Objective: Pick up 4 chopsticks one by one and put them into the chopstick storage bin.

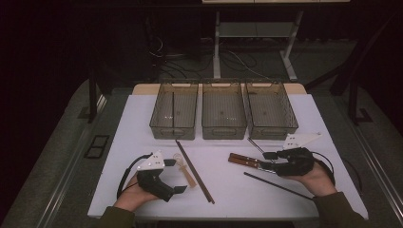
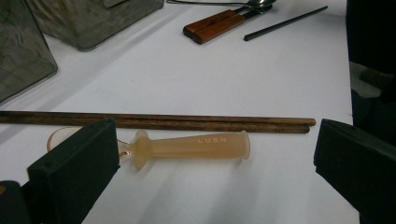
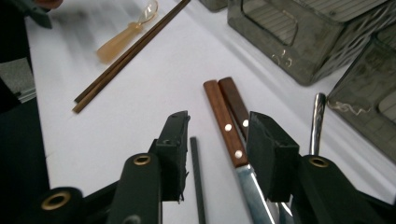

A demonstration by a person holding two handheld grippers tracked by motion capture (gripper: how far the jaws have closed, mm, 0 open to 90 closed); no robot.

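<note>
Translucent amber plastic marks the baby spoon [image 2: 187, 147], which lies just ahead of my left gripper [image 1: 177, 175], between the lines of its two jaws but touching neither; I read this gripper as released, its jaws spread wide. Beyond the spoon, just beside it and parallel, lies a pair of brown wooden chopsticks [image 2: 159, 122]. Farther off from the same gripper stand three clear bins [image 1: 224, 110] in a row at the far side of the white table [image 1: 142, 123].

To the right, my right gripper [image 3: 217, 154] lies low over two wood-handled knives [image 3: 227, 122]. I see one knife's blade and riveted handle running between the jaws, yet a gap remains on each side, so I count the gripper as part-closed and grasping nothing. A single black chopstick [image 3: 197, 182] runs just inside its left jaw. A metal handle [image 3: 317, 122] lies outside the right jaw, near the closest bin.
</note>
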